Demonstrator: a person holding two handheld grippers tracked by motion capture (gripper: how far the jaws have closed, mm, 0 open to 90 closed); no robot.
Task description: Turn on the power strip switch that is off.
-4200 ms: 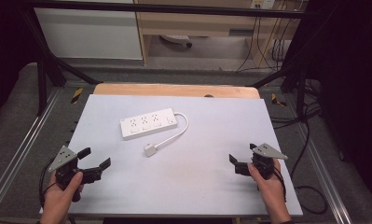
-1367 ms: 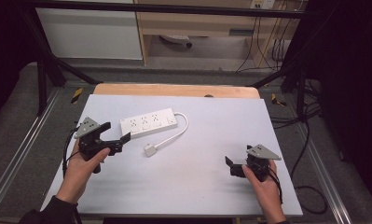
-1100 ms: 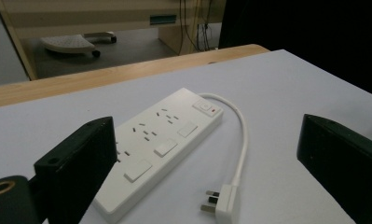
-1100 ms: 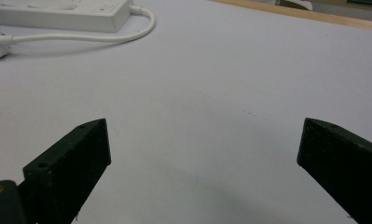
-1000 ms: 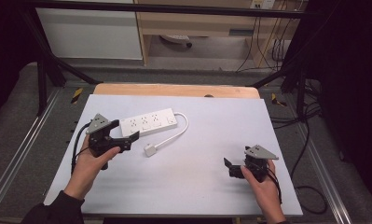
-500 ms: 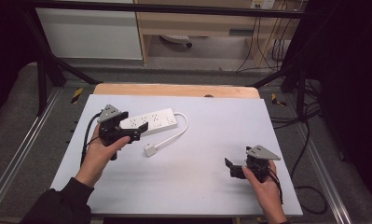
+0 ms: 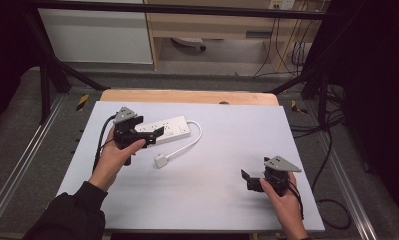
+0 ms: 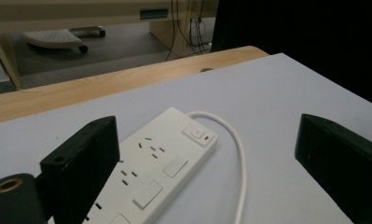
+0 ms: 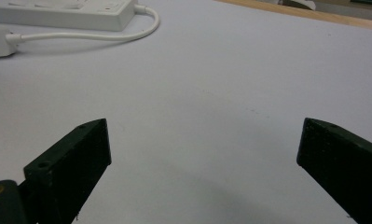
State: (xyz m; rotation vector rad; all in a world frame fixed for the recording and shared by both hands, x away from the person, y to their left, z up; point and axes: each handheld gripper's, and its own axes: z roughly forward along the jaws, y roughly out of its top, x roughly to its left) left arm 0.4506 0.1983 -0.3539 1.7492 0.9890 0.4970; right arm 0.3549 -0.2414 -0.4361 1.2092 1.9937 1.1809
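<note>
Clearly, the left gripper [image 7: 146, 137] is poised at the near-left end of the white power strip [image 7: 168, 130], its jaws spread wide; in the left gripper view the strip's body runs between them, the left jaw close against its edge and the right jaw well clear over bare surface. Whether that left jaw touches the strip I cannot tell. Nothing is clamped. The wide spread suits a body this broad, and coming at it from the end keeps the sockets and the switch [image 8: 198, 133] in sight, so my guess is that a grasp across the strip's width is being lined up.

The strip lies flat on the pale counter [image 7: 222, 210], towards its far-left part, long side angled slightly. From its right end the white cord [image 7: 194, 141] loops out and curls back towards the person, ending in the plug [image 7: 160, 160], which rests loose on the counter just in front of the strip. With the cord slack and the plug free, the strip could probably be lifted or dragged without anything pulling taut.

Over at the near-right, the right gripper [image 7: 247, 179] sits low above bare counter, well apart from the strip, jaws likewise wide and empty. Its view looks across the surface towards the cord and plug, which suggests it is parked and waiting.
</note>
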